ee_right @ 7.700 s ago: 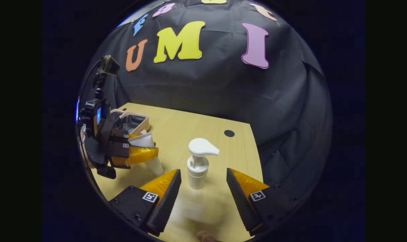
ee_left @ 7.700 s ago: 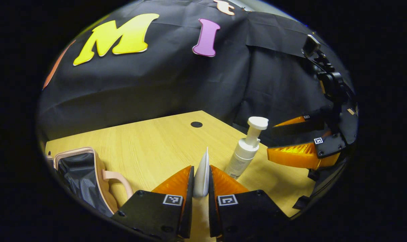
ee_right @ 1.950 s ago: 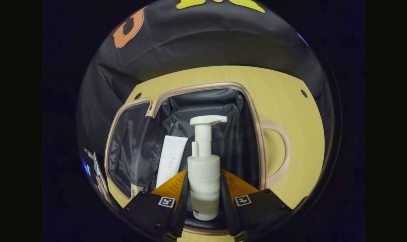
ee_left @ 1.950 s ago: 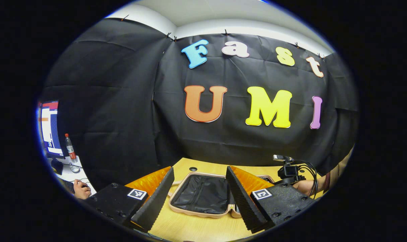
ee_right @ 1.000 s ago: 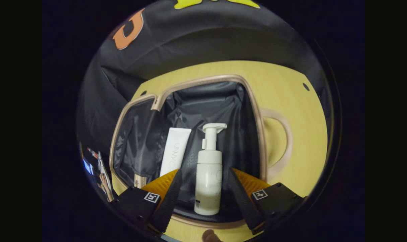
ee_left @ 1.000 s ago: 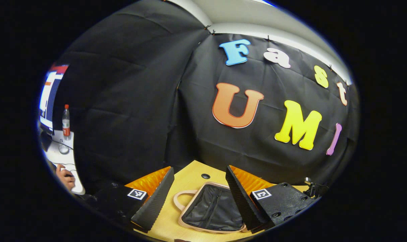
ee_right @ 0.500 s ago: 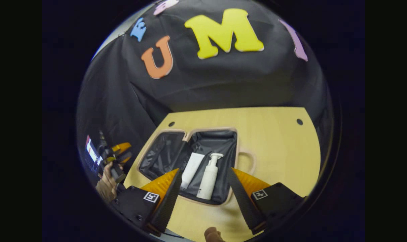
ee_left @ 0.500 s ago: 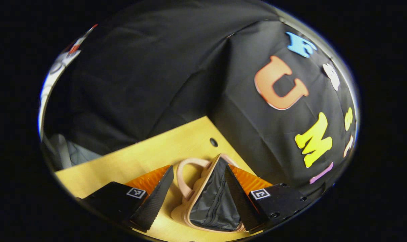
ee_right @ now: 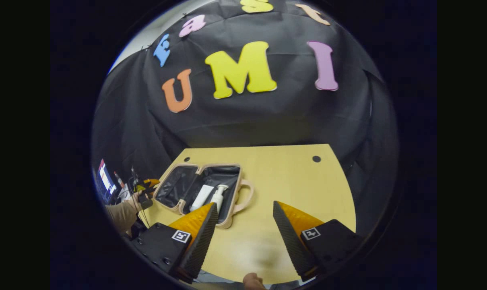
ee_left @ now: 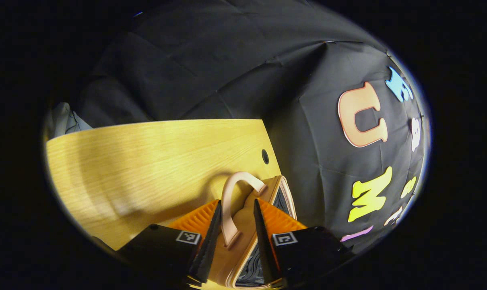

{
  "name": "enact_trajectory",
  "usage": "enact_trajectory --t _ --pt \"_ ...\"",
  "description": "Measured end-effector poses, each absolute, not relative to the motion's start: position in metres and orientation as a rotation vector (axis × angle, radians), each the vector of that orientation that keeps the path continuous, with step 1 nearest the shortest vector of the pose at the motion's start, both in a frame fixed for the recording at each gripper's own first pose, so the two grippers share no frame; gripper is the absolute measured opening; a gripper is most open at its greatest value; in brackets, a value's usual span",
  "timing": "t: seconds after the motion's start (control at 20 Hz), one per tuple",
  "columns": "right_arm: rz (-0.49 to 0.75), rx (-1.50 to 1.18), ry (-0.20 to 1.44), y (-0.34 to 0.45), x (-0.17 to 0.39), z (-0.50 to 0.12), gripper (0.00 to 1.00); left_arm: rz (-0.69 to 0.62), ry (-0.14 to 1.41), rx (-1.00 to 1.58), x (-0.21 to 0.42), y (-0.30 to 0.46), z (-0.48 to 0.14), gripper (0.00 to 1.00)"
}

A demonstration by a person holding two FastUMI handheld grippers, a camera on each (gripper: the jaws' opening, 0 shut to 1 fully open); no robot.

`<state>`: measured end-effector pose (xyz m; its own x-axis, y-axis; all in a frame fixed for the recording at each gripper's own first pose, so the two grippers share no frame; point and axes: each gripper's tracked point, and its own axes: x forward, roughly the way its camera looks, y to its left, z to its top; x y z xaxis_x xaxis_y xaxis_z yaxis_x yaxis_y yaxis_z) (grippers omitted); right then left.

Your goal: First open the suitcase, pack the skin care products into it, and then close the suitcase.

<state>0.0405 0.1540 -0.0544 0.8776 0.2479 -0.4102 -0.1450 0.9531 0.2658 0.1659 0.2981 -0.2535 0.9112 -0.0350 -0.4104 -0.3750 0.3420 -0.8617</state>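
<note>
The pink suitcase point(ee_right: 226, 222) lies open on the wooden table point(ee_right: 291, 181). A white tube point(ee_right: 201, 197) and a white pump bottle point(ee_right: 218, 196) lie side by side in its black-lined right half. In the left gripper view my left gripper point(ee_left: 236, 202) has narrowed onto the edge of the suitcase lid point(ee_left: 243, 229), with the lid's pink handle point(ee_left: 243, 177) between its fingers. One finger sits on the outer shell, the other on the lining side. My right gripper point(ee_right: 244, 204) hangs open above the table, with nothing in it, to the right of the suitcase.
In the right gripper view the left gripper point(ee_right: 147, 186), held by a sleeved hand point(ee_right: 122, 213), sits at the suitcase's left edge. A monitor point(ee_right: 105, 181) stands beyond the table's left side. Bare tabletop stretches right of the suitcase, with a cable hole point(ee_right: 316, 158) near the back.
My right gripper let go of the pump bottle in the suitcase and drew up and back. My left gripper swung down to the lid and narrowed onto its handle edge.
</note>
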Motion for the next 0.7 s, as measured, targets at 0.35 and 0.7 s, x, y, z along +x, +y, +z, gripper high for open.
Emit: enact_trajectory --t 0.35,0.7 --pt "0.077 0.276 0.404 0.087 0.016 -0.035 0.81 0.269 0.433 -1.166 0.163 0.299 -0.249 0.08" --pt "0.018 0.204 0.255 0.054 0.006 0.003 0.81 0.209 0.359 -0.875 0.174 0.278 -0.148 0.03"
